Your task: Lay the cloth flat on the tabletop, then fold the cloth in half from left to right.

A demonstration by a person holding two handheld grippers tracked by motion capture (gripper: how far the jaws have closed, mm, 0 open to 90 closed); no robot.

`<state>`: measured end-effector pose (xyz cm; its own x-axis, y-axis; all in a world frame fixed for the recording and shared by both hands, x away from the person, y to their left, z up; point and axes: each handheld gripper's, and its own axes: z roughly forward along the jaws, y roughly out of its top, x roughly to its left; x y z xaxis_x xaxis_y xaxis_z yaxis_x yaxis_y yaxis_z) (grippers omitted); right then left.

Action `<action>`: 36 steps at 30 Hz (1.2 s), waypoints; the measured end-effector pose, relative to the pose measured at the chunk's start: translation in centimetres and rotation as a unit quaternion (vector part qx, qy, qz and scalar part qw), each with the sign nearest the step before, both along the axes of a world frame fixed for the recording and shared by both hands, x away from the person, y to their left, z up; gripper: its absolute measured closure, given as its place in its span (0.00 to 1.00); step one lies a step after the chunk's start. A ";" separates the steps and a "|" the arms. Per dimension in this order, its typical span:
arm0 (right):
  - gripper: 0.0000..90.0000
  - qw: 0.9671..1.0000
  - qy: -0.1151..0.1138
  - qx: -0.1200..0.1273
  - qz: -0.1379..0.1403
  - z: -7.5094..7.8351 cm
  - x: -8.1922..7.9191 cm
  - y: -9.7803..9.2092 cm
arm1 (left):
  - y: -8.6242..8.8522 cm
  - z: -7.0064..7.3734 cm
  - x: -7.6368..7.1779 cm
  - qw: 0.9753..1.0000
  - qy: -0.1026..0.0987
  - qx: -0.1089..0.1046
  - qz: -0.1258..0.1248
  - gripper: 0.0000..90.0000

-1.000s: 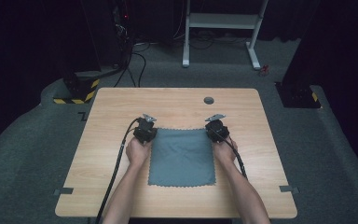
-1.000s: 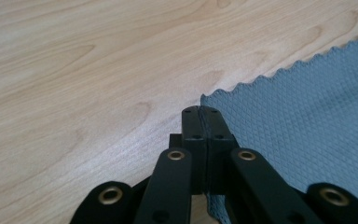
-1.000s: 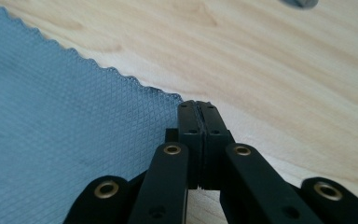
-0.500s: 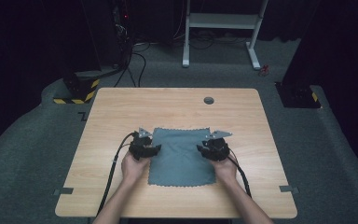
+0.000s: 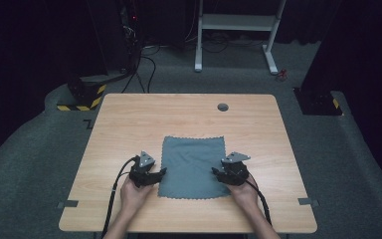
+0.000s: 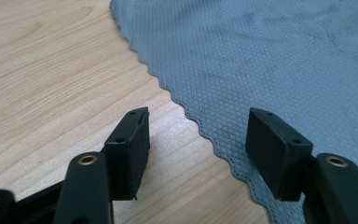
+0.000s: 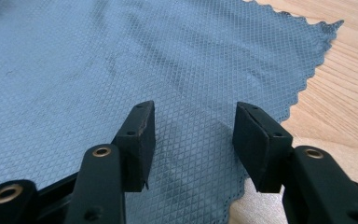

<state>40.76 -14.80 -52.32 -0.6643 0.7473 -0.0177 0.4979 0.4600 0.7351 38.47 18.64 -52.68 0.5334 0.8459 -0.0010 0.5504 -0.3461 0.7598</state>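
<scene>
Flat on table, grey cloth

A blue-grey cloth lies flat and spread out on the wooden table. It is almost square, with little wavy zigzag edges and a tiny diamond pattern all over. It sits in the middle of the table, closer to the near edge than to the far edge.
</scene>
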 end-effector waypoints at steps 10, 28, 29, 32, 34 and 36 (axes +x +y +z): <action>0.54 1.000 0.000 -0.002 -0.012 0.0 -0.3 0.1 | 0.0 0.0 -0.2 1.000 0.002 0.000 0.007 0.40; 0.60 1.000 0.004 0.008 -0.010 0.3 -0.8 0.6 | -0.1 0.0 -0.2 1.000 0.006 -0.004 -0.001 0.34; 0.61 1.000 0.007 0.014 0.002 0.4 -1.1 1.0 | -0.1 0.0 -0.2 1.000 0.006 -0.005 0.001 0.35; 0.65 1.000 -0.005 0.006 0.028 0.8 -2.1 2.4 | 0.1 0.1 0.0 1.000 0.006 -0.005 0.008 0.41; 0.69 0.998 -0.005 0.017 0.053 1.2 -2.7 3.3 | 0.2 0.2 0.5 1.000 0.016 -0.011 0.016 0.43; 0.72 0.997 -0.008 0.020 0.079 1.4 -3.4 4.5 | 0.1 0.6 1.1 1.000 0.016 -0.003 0.019 0.44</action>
